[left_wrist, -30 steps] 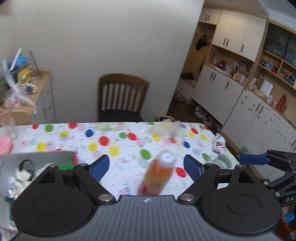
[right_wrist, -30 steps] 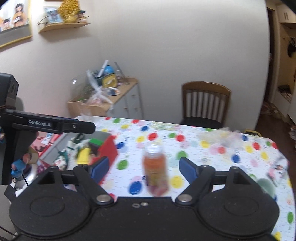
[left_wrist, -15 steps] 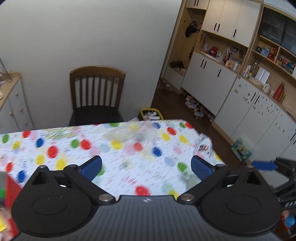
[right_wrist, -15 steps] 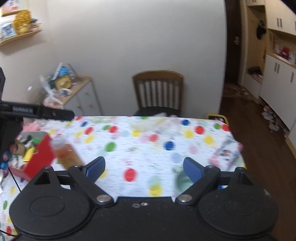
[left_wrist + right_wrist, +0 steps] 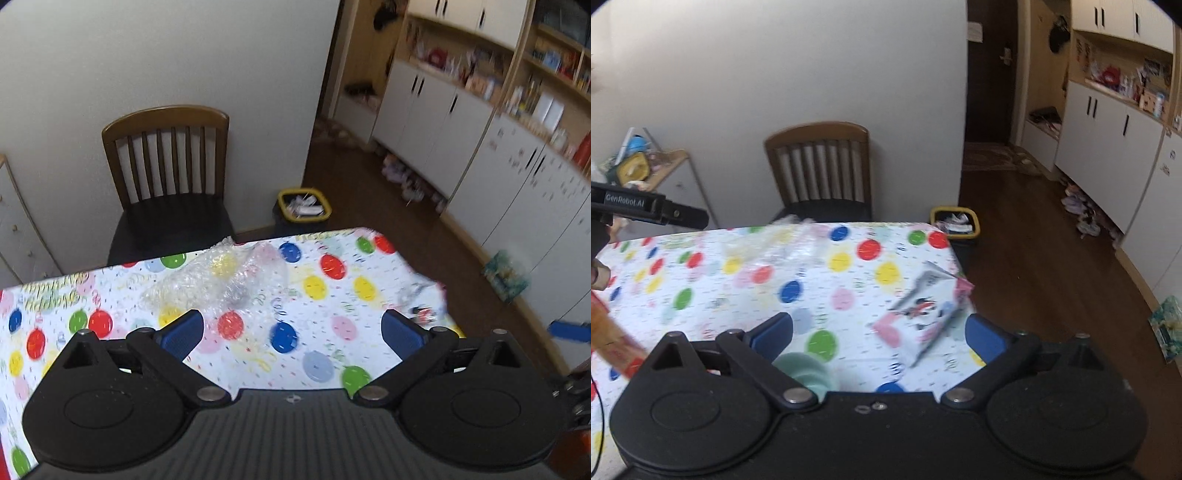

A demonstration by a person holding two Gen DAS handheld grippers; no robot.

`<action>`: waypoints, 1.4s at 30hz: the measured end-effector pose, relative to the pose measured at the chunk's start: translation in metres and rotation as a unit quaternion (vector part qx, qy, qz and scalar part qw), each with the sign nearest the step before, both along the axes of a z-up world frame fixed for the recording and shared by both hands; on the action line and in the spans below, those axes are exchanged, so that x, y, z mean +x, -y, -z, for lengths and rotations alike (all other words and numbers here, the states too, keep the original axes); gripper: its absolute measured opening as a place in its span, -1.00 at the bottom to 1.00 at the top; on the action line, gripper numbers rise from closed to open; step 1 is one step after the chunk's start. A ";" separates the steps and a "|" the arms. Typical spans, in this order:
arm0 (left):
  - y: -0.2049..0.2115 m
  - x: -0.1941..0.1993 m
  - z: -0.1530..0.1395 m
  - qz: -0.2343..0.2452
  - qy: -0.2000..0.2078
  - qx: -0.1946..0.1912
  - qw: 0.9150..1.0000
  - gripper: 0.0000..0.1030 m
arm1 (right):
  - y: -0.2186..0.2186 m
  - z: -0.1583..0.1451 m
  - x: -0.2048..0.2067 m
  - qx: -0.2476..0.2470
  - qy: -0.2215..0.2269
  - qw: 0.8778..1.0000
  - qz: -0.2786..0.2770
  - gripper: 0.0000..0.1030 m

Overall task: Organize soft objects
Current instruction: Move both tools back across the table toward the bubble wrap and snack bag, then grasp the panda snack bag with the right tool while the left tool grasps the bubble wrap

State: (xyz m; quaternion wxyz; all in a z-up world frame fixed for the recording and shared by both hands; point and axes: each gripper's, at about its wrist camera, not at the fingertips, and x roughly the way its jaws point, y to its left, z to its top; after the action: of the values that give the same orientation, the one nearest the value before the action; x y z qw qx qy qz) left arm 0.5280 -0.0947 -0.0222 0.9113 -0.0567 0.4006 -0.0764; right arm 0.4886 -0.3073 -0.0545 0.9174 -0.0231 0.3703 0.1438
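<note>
- The left gripper (image 5: 291,330) hangs over the table (image 5: 332,354) with its blue pads spread wide and nothing between them.
- The table wears a white cloth printed with coloured balloon dots.
- A crumpled sheet of clear bubble wrap (image 5: 218,278) lies on the cloth near the far edge, just ahead of the left gripper's left pad and apart from it.
- A dark wooden chair (image 5: 168,177) stands against the wall behind the table.
- A yellow-rimmed bin (image 5: 303,205) sits on the floor past the table's far corner.
- A soft printed pouch (image 5: 923,314), pink and white, lies near the table's right edge, ahead of the right gripper (image 5: 879,330).
- The right gripper's jaws are opening, nothing caught in them.
- A pale green cup (image 5: 805,371) sits just under its left finger.
- White cabinets (image 5: 436,122) line the right wall.
</note>
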 end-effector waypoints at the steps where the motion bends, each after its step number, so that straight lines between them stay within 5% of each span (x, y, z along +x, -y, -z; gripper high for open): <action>1: 0.004 0.011 0.006 0.002 -0.005 0.011 1.000 1.00 | 0.003 0.006 0.009 -0.002 -0.004 1.000 0.005 0.94; 7: 0.005 0.071 0.048 -0.036 -0.044 0.061 0.997 1.00 | 0.010 0.043 0.056 -0.004 -0.038 0.999 0.019 0.94; 14: -0.012 0.130 0.098 -0.078 -0.088 0.076 0.990 1.00 | 0.011 0.083 0.098 -0.011 -0.064 0.997 0.040 0.94; 34: -0.017 0.178 0.190 -0.079 -0.121 0.093 0.985 0.99 | -0.011 0.149 0.157 -0.007 -0.100 0.992 0.077 0.85; 39: -0.018 0.178 0.190 -0.081 -0.107 0.087 0.987 0.66 | -0.014 0.153 0.157 -0.005 -0.103 0.992 0.079 0.75; 42: -0.017 0.176 0.186 -0.083 -0.097 0.086 0.988 0.16 | -0.017 0.153 0.156 -0.009 -0.098 0.992 0.081 0.68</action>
State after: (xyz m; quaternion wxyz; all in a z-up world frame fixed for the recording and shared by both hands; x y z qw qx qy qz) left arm 0.7036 -0.0780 -0.2086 0.8727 -0.0186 0.4862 0.0402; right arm 0.6448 -0.2907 -0.2075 0.8851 0.0129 0.4603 0.0675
